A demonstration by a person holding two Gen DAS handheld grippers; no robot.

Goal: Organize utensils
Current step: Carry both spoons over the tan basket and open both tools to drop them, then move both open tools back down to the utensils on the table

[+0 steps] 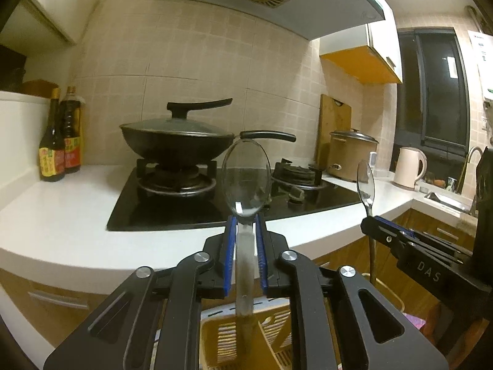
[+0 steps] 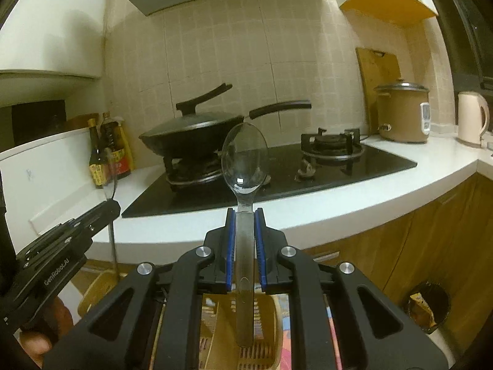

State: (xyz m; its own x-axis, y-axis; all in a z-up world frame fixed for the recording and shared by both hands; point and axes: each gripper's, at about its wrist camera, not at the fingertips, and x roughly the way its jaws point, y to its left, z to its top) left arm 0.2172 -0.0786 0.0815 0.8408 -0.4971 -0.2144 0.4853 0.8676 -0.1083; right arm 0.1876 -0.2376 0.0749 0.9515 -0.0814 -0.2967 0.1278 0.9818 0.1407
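Two clear spoons, one clamped in each gripper, held up before the stove.

Centre of the left wrist view: the left gripper [image 1: 245, 220] has its blue pads pressed on the handle of a clear spoon [image 1: 246, 178], bowl upright against the hob [image 1: 191, 206]. Centre of the right wrist view: the right gripper [image 2: 245, 212] is closed on a second clear spoon [image 2: 244, 157]. A yellow slotted basket [image 1: 222, 336] shows at lower centre beneath both. A lidded wok [image 1: 175, 141] sits upper centre, sauce bottles [image 1: 60, 141] at left, a kettle [image 1: 408, 166] at right.
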